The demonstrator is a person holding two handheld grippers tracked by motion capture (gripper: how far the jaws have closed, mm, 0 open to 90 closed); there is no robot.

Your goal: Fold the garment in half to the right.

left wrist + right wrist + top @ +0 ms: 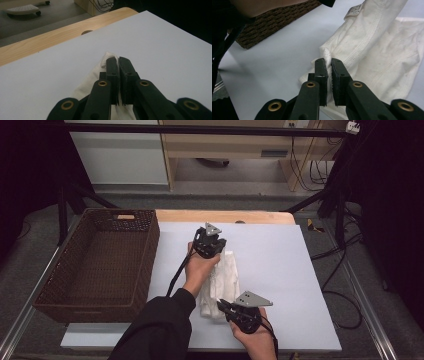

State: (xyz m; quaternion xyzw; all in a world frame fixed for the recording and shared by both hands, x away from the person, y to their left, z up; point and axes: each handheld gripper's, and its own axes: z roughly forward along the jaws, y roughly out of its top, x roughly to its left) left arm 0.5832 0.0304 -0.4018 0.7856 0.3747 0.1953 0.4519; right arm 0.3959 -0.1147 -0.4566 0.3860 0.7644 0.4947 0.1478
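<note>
Your folded white cotton cloth (220, 282) lies mid-sheet on the pale grey table cover (280, 270), with bare room toward 3 o'clock; the brown woven wicker basket (100, 262) stands at 9 o'clock. Your left gripper (214, 251) is clamped on the cloth's far, 12 o'clock end, forearm crossing in from 6. Your right gripper (222, 306) pinches the near 6 o'clock corner, jaws pointing toward 10.

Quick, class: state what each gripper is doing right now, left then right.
Left gripper: shut on the white cloth at its far end.
Right gripper: shut on the white cloth's near edge.
</note>
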